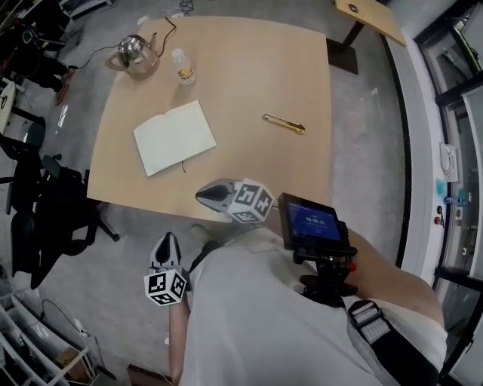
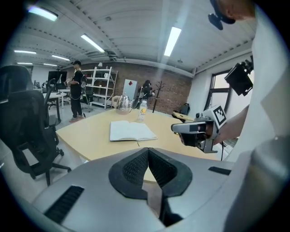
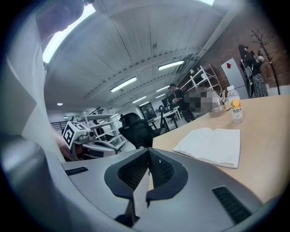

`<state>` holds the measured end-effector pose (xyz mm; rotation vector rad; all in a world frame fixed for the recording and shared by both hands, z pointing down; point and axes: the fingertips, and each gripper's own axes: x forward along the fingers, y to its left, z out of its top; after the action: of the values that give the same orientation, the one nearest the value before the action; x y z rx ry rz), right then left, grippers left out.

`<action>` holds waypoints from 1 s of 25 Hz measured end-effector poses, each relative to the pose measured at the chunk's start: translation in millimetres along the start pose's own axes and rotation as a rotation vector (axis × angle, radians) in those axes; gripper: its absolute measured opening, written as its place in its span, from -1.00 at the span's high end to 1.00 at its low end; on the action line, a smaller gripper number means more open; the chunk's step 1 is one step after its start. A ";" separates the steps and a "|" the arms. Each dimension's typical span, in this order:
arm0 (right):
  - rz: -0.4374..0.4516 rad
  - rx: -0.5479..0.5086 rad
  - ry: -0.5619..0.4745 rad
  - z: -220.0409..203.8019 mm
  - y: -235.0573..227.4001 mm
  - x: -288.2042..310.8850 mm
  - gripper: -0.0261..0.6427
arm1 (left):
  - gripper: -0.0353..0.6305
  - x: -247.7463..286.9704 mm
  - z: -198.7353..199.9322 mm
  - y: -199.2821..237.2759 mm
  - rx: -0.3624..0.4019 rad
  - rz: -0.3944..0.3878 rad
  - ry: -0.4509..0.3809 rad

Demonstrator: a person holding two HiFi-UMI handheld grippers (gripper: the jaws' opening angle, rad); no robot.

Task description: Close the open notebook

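The open notebook (image 1: 173,137) lies flat with white pages up on the left half of the wooden table (image 1: 249,75), a thin ribbon trailing from its near edge. It also shows in the left gripper view as the notebook (image 2: 131,130) and in the right gripper view as the notebook (image 3: 213,145). My right gripper (image 1: 200,194) hovers at the table's near edge, just short of the notebook, jaws shut and empty (image 3: 148,152). My left gripper (image 1: 166,240) hangs lower and to the left, off the table beside it, its jaws closed on nothing (image 2: 148,152).
A glass kettle (image 1: 136,51) and a small bottle (image 1: 183,66) stand at the far left of the table. A yellow cutter (image 1: 284,124) lies to the right. Black office chairs (image 1: 45,203) stand left of the table. A second table (image 1: 370,16) is far right.
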<state>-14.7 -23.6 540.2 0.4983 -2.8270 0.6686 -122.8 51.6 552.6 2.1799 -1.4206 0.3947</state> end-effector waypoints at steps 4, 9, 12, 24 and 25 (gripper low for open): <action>-0.083 0.022 -0.028 5.0 -15.6 2.7 0.88 | 0.88 21.0 11.8 7.4 0.040 -0.084 0.017; -0.176 0.053 -0.049 8.2 -20.7 18.8 0.88 | 0.88 35.9 24.0 34.7 0.077 -0.168 0.036; -0.244 0.079 -0.073 11.3 -29.6 29.8 0.88 | 0.88 44.7 33.4 51.7 0.101 -0.222 0.043; -0.498 0.165 -0.114 10.6 -41.5 40.9 0.87 | 0.88 61.7 47.1 87.4 0.163 -0.417 0.082; -0.512 0.158 -0.105 11.0 -43.8 39.9 0.87 | 0.88 63.7 48.1 87.0 0.165 -0.429 0.081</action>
<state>-36.8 -76.5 558.4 1.2592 -2.5728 0.7698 -177.2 -52.3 566.2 2.4897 -0.8674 0.4471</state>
